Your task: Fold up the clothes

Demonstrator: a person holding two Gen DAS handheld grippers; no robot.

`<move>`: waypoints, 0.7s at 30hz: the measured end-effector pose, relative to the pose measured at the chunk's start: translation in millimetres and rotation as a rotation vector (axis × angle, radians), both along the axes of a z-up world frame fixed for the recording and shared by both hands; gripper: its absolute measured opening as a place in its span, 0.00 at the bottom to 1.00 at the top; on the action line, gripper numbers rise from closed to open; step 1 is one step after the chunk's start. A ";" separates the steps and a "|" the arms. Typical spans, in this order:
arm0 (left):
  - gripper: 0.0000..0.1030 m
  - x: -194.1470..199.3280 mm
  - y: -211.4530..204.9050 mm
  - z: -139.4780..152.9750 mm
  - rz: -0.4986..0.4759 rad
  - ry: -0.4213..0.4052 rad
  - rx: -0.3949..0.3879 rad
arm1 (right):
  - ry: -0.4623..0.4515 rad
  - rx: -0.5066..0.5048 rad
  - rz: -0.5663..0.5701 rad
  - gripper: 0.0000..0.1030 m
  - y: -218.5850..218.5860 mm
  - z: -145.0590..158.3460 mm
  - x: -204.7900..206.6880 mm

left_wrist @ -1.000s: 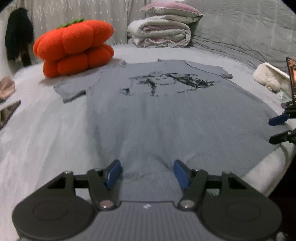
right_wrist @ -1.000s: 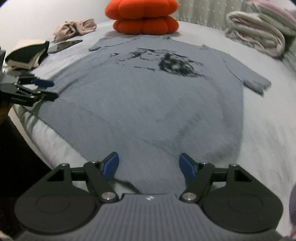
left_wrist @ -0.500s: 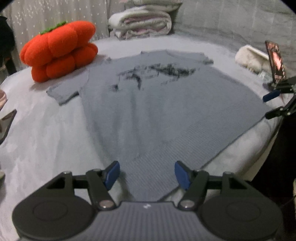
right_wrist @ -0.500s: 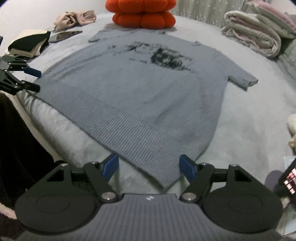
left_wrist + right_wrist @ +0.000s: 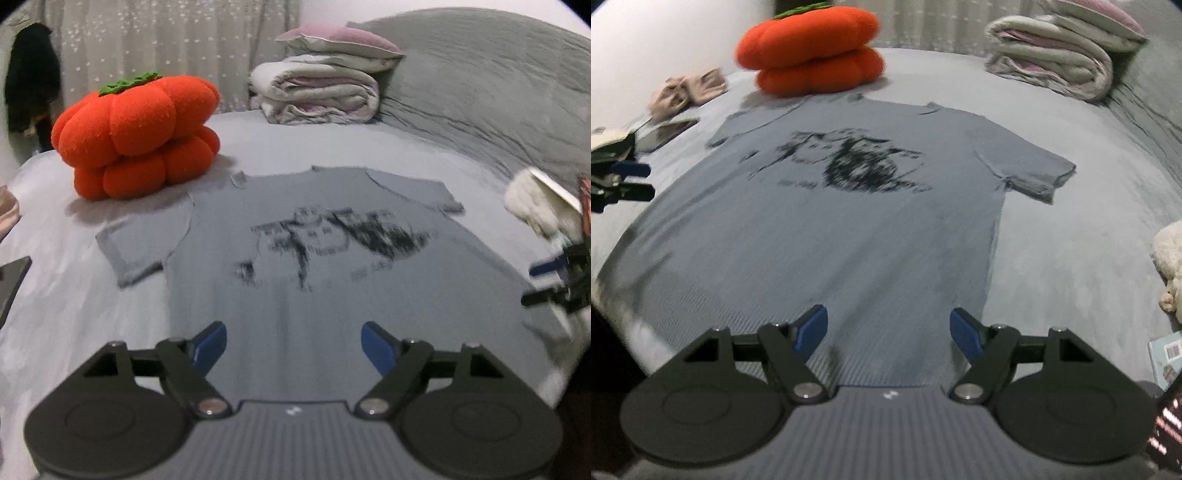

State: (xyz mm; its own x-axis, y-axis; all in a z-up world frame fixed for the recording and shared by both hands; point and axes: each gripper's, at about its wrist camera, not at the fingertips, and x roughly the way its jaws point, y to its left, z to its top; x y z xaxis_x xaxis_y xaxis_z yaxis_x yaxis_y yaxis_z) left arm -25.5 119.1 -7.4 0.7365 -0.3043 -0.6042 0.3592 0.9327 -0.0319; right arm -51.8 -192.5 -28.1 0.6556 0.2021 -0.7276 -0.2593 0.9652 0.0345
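Observation:
A grey T-shirt [image 5: 295, 295] with a dark print lies flat and spread out on the bed, both short sleeves out to the sides; it shows in the right wrist view too as the T-shirt [image 5: 827, 236]. My left gripper [image 5: 293, 345] hovers over the shirt's lower left part, its jaws opening with nothing between them. My right gripper [image 5: 888, 330] hangs over the ribbed hem [image 5: 746, 332] near the lower right corner, open and holding nothing. Each gripper appears at the edge of the other's view: the right gripper [image 5: 550, 280] and the left gripper [image 5: 631, 181].
An orange pumpkin cushion [image 5: 136, 133] sits beyond the left sleeve. A folded quilt with a pillow [image 5: 321, 85] lies at the back. A phone [image 5: 666, 134] and beige cloth [image 5: 687, 88] rest at the left, a white plush [image 5: 539, 210] at the right bed edge.
Both grippers have risen and moved inward from the shirt's hem; the left gripper's jaws have spread wider. The shirt lies as before.

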 end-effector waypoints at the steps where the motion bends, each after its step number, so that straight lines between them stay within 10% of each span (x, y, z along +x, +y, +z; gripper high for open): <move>1: 0.82 10.9 -4.9 1.5 0.017 0.006 -0.010 | 0.004 0.014 -0.019 0.74 -2.7 0.0 8.0; 12: 0.84 105.1 -55.3 0.0 0.079 0.101 -0.069 | 0.021 0.213 -0.332 0.74 -36.8 11.5 121.0; 21: 0.86 129.5 -52.8 -45.9 0.172 0.024 -0.138 | 0.013 0.341 -0.585 0.74 -81.7 -18.3 174.1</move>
